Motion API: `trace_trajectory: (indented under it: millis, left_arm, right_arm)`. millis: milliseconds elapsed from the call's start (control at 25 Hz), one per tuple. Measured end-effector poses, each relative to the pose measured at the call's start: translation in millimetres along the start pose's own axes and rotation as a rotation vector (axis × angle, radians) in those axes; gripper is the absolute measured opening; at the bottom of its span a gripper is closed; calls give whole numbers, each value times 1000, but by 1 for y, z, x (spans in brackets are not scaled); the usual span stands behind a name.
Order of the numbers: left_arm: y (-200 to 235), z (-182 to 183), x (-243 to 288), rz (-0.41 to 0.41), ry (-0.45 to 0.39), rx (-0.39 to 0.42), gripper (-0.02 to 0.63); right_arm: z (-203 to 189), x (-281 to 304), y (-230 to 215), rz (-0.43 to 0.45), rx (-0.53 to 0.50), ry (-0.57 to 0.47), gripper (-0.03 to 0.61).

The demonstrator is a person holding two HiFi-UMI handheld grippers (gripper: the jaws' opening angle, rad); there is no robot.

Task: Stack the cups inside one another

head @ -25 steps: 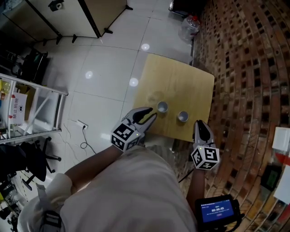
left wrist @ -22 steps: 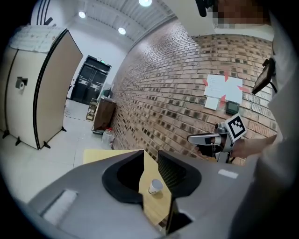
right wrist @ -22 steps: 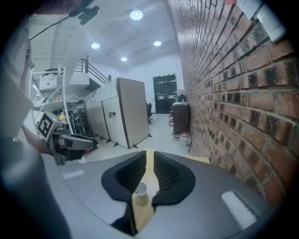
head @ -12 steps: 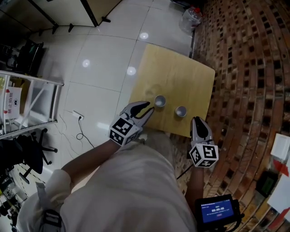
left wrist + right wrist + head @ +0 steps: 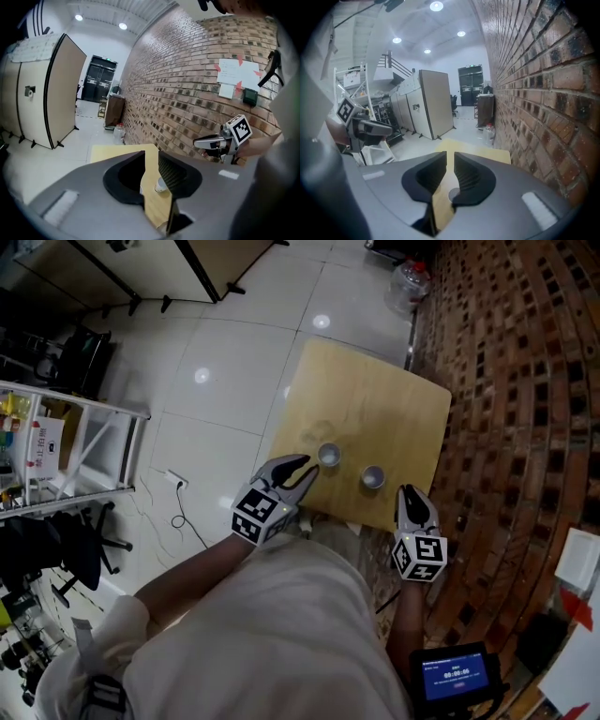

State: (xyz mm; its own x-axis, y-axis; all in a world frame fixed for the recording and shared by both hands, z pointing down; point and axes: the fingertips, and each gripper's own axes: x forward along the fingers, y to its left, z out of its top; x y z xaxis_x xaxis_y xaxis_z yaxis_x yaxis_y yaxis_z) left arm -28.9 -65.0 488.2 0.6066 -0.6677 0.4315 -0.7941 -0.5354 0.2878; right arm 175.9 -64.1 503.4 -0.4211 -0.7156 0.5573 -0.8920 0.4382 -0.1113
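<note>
Jaws apart, empty; L cup [image 5: 328, 455], R cup [image 5: 373, 477] just ahead.

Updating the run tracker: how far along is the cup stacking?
Done: nothing; left cup and right cup stand apart on the table. In hand: open left gripper is beside the left cup, open right gripper empty near the table's edge. Left: the whole nesting.

Left cup [image 5: 329, 456], right cup [image 5: 373, 478] — pale, upright, unstacked, near, apart.
</note>
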Motion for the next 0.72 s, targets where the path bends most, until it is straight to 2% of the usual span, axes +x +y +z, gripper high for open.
trace_trajectory:
  millis: [160, 360, 720]
  left_arm:
    - [-8, -1, 13, 13, 15, 45, 104]
    - [3, -28, 27, 59, 81, 122, 106]
    - [36, -78, 12, 138, 191, 97, 107]
  right_arm:
    - [-24, 12, -5, 30, -60, 62, 52]
    - [-52, 32, -2, 72, -153, 138, 77]
    - [-78, 58, 17, 145, -207, 207, 78]
